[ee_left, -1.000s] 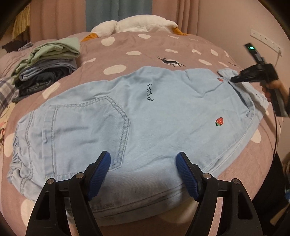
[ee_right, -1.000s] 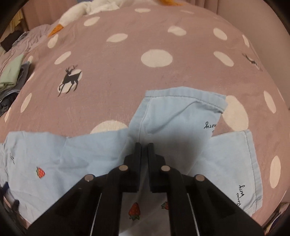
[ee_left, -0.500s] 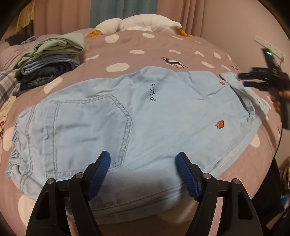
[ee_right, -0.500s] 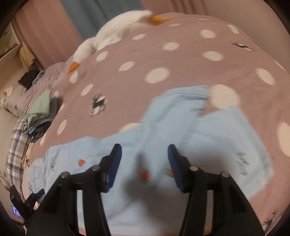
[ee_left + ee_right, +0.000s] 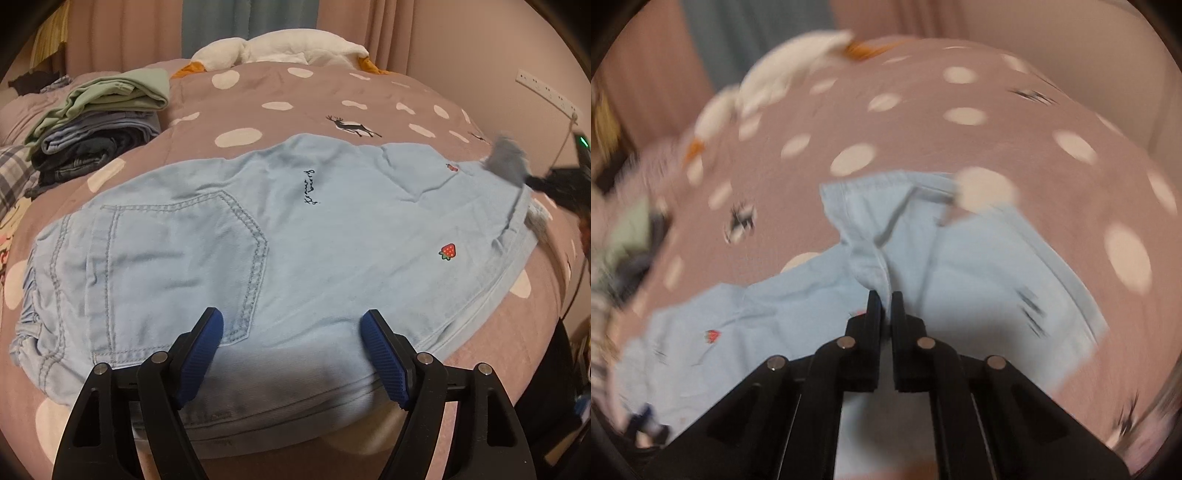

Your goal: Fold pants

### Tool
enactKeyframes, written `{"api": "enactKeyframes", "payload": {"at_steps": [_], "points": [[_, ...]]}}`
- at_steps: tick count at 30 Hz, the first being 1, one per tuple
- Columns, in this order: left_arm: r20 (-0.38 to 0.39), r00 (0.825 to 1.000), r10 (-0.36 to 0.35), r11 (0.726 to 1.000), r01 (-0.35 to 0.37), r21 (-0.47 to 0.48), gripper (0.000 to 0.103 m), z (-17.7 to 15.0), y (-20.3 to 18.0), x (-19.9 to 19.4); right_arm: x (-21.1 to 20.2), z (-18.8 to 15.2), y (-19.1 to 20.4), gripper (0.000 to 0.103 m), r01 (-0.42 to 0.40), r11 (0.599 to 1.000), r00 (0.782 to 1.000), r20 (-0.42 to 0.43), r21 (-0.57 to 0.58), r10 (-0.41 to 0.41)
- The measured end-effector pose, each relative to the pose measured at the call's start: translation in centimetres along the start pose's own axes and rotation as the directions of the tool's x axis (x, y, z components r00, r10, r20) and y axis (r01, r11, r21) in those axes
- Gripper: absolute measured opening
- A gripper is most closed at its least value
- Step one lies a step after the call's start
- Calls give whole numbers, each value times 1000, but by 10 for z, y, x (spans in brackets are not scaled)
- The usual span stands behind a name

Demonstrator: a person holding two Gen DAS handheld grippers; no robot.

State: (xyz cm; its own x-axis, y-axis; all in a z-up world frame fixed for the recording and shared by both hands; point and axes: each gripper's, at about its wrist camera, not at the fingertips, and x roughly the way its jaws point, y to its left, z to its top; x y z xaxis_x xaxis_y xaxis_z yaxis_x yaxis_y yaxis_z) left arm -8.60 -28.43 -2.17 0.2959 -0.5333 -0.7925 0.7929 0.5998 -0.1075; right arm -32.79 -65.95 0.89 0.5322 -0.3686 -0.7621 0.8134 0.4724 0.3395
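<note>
Light blue denim pants [image 5: 288, 236] with strawberry embroidery lie flat across the bed, back pocket at the left. My left gripper [image 5: 291, 350] is open and empty, its blue pads hovering over the near waist-side edge. My right gripper [image 5: 884, 299] is shut on a pinched fold of the pants leg [image 5: 871, 266] near the leg ends and lifts it. The right gripper also shows at the far right of the left wrist view [image 5: 554, 181], with raised cloth blurred beside it.
The bed has a mauve cover with white dots [image 5: 332, 99]. A stack of folded clothes [image 5: 99, 125] sits at the back left. A white goose plush [image 5: 280, 48] lies at the head. A wall [image 5: 498, 48] with a power strip is on the right.
My right gripper opened half a second ago, then shut on the pants leg fold and raised it. The right wrist view is motion-blurred. My left gripper stayed open and nearly still.
</note>
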Motion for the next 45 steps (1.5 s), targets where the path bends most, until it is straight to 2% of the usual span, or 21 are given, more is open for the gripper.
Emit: {"api": "enactKeyframes", "payload": {"at_steps": [3, 4, 5, 7, 8, 10, 13, 15, 16, 17, 19, 25, 29, 33, 34, 35, 36, 39, 41, 43, 45], "points": [[-12, 1000, 3, 1000, -3, 3, 78, 2, 0, 1, -9, -25, -40, 11, -90, 986, 996, -11, 143, 92], [-15, 1000, 4, 1000, -4, 3, 78, 2, 0, 1, -7, -31, -50, 17, -89, 981, 995, -29, 172, 96], [-19, 1000, 8, 1000, -8, 3, 78, 3, -1, 1, -3, -38, -63, 35, -76, 973, 995, -51, 218, 89], [-27, 999, 19, 1000, -19, 3, 78, 4, -2, 1, -2, -46, -90, 38, -195, 909, 978, 3, 367, 209], [-29, 999, 24, 1000, -24, 2, 78, 4, -2, 1, -5, -47, -97, 44, -236, 884, 969, 34, 404, 244], [-33, 999, 28, 1000, -28, -1, 78, 4, -2, 1, -9, -44, -102, 52, -260, 866, 964, 73, 428, 254], [-38, 999, 27, 1000, -28, -7, 79, 4, -2, 2, -10, -34, -108, 53, -235, 866, 972, 103, 442, 212], [-45, 999, 31, 999, -31, -6, 79, 4, -1, 3, -5, -25, -115, 51, -232, 851, 973, 117, 471, 201], [-50, 998, 35, 999, -36, -4, 79, 5, -2, 3, -3, -23, -116, 42, -222, 854, 975, 117, 471, 189], [-58, 997, 40, 999, -40, 0, 80, 6, -3, 3, 0, -18, -116, 19, -205, 863, 979, 105, 461, 177], [-80, 996, 49, 999, -48, 20, 80, 8, -5, 3, 11, -14, -111, 4, -120, 900, 992, 30, 420, 119], [-150, 988, 29, 999, -24, 31, 80, 6, 5, -5, -25, -1, -115, 3, -62, 920, 998, 27, 388, 57], [-156, 988, 6, 1000, -2, 23, 80, 1, 9, -10, -23, -6, -124, 3, 27, 929, 998, -55, 370, -7], [-175, 984, 3, 999, 5, 49, 80, 1, 4, -17, -14, -4, -128, 7, 8, 922, 1000, -3, 387, -7], [-178, 984, -3, 999, 12, 52, 80, 2, 3, -18, -17, -1, -129, 15, 23, 924, 999, 24, 381, -34], [-175, 984, -9, 998, 19, 59, 80, 3, 0, -22, -24, 5, -127, 30, 64, 928, 993, 65, 366, -94], [-167, 986, -14, 998, 25, 63, 80, 3, -1, -25, -33, 9, -122, 35, 94, 935, 986, 100, 341, -136], [-119, 987, -108, 993, 112, 25, 80, 9, -8, -34, -49, 20, -84, 36, 74, 984, 981, 167, 160, -101], [-85, 981, -176, 984, 176, -7, 80, 18, -14, -32, -40, 18, -46, 35, -30, 999, 997, 74, 9, 30], [-73, 981, -180, 984, 179, -18, 80, 32, -24, -21, -22, -2, 9, 30, -198, 966, 977, -117, -164, 181], [-78, 979, -187, 982, 186, -17, 80, 45, -36, -6, -8, -23, 52, 19, -265, 921, 951, -234, -287, 201]]}}
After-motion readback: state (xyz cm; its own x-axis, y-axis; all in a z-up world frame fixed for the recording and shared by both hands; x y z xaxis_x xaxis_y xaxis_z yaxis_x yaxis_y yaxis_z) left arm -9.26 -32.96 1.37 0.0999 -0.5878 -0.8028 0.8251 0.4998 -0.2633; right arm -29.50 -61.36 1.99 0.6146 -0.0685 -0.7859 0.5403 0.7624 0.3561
